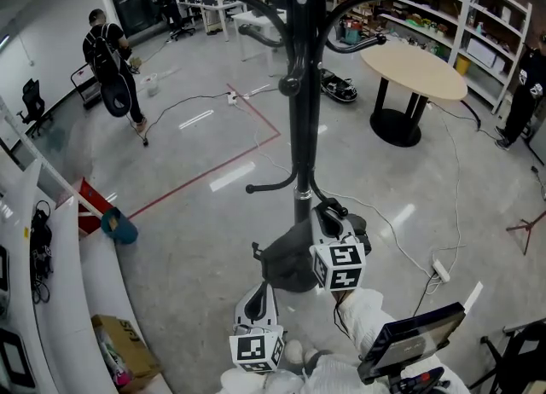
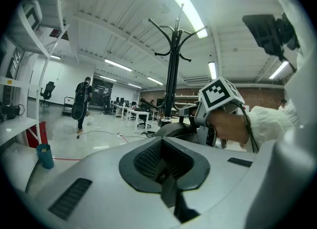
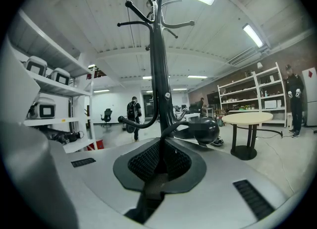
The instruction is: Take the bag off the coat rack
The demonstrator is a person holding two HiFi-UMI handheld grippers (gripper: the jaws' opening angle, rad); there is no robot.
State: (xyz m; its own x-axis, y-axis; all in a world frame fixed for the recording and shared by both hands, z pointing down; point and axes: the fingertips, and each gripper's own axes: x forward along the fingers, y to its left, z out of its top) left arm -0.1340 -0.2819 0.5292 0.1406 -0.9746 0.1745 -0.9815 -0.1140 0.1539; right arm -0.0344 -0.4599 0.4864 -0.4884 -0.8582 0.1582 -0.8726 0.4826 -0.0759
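The black coat rack (image 1: 300,128) rises straight ahead of me, with curved hooks at the top and two low hooks. A dark grey bag (image 1: 286,266) hangs low beside the pole, between my two grippers. My left gripper (image 1: 260,292) points up at the bag's lower edge; in the left gripper view its jaws (image 2: 162,166) are shut with a black strip of the bag pinched between them. My right gripper (image 1: 328,211) sits just right of the pole by a low hook's round knob (image 3: 205,130). Its jaws (image 3: 159,161) are shut on a dark strip too.
A round table (image 1: 414,68) stands at the back right before storage shelves (image 1: 478,17). A cable and power strip (image 1: 439,271) lie on the floor at right. White shelving (image 1: 51,256) and a cardboard box (image 1: 124,350) line the left. A person (image 1: 111,64) walks far left.
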